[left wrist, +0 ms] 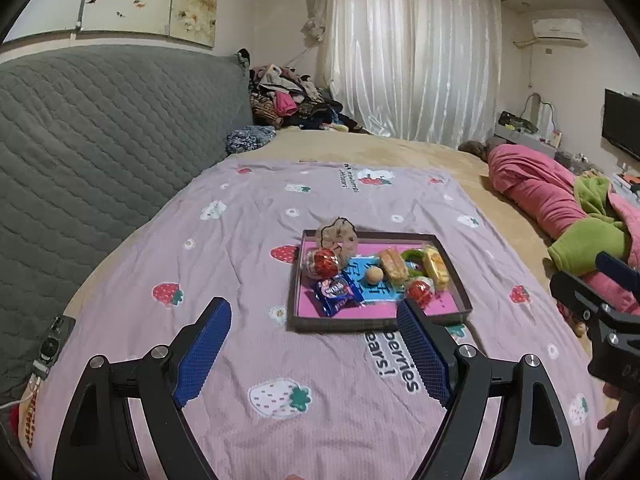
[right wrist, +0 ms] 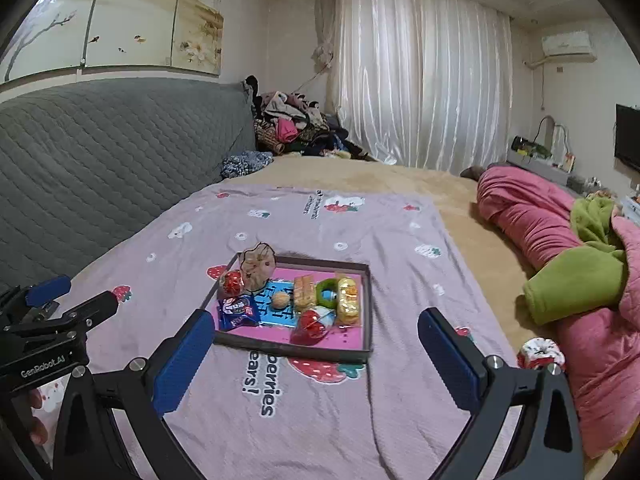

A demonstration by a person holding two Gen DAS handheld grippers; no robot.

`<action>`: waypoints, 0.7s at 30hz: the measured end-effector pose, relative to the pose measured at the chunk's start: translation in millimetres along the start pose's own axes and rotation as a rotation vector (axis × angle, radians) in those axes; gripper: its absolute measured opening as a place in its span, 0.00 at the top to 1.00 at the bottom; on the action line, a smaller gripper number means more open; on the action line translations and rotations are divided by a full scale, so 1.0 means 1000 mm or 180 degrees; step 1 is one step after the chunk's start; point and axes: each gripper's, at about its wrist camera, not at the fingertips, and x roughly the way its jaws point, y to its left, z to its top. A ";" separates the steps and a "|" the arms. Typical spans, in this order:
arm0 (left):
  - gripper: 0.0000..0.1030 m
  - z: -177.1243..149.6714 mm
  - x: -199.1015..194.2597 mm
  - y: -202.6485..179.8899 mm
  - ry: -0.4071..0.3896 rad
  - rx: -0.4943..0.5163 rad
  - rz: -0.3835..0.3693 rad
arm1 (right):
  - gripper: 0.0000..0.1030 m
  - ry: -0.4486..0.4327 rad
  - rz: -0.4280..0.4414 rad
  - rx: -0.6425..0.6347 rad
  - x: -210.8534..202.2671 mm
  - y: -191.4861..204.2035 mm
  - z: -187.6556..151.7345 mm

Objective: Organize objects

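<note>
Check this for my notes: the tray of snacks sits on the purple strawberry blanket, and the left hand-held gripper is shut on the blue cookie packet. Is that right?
Not quite. The left hand-held gripper is open and empty, short of the tray; the blue cookie packet lies inside the tray, untouched. The left wrist view shows this. The tray does sit on the purple strawberry blanket.

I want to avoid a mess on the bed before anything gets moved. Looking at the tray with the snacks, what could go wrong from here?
1. The tray sits on a soft blanket, so pressing on one side might tip it.
2. The snacks lie crowded together: pulling the blue cookie packet could drag the small round ball or the red wrapped candy along.
3. The beige scrunchie leans on the far rim and could fall outside if bumped.
</note>
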 end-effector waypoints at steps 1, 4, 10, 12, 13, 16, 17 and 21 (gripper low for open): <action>0.17 -0.002 -0.003 -0.001 -0.0010 0.0013 -0.0008 | 0.00 0.0000 -0.0011 0.0013 -0.003 -0.001 -0.002; 0.17 -0.005 -0.011 -0.003 -0.0031 0.0054 0.0011 | 0.00 0.0006 -0.0020 0.0059 -0.008 -0.005 -0.007; 0.17 -0.013 -0.017 -0.002 -0.0045 0.0027 0.0000 | 0.00 0.0006 -0.0030 0.0050 -0.015 -0.007 -0.018; 0.17 -0.018 -0.017 -0.002 -0.0036 0.0039 -0.0001 | 0.00 -0.0025 -0.0047 0.0043 -0.019 -0.009 -0.022; 0.17 -0.021 -0.016 -0.001 -0.0020 0.0041 0.0013 | 0.00 -0.0033 -0.0050 0.0045 -0.020 -0.009 -0.023; 0.17 -0.029 -0.011 0.001 0.0034 0.0000 0.0007 | 0.00 -0.0005 -0.0055 0.0058 -0.021 -0.011 -0.028; 0.17 -0.032 -0.009 0.001 0.0033 -0.0008 -0.0003 | 0.00 0.0015 -0.0056 0.0053 -0.021 -0.011 -0.030; 0.17 -0.043 -0.001 0.007 0.0056 -0.0063 0.0033 | 0.00 0.0062 -0.0063 0.0047 -0.017 -0.010 -0.039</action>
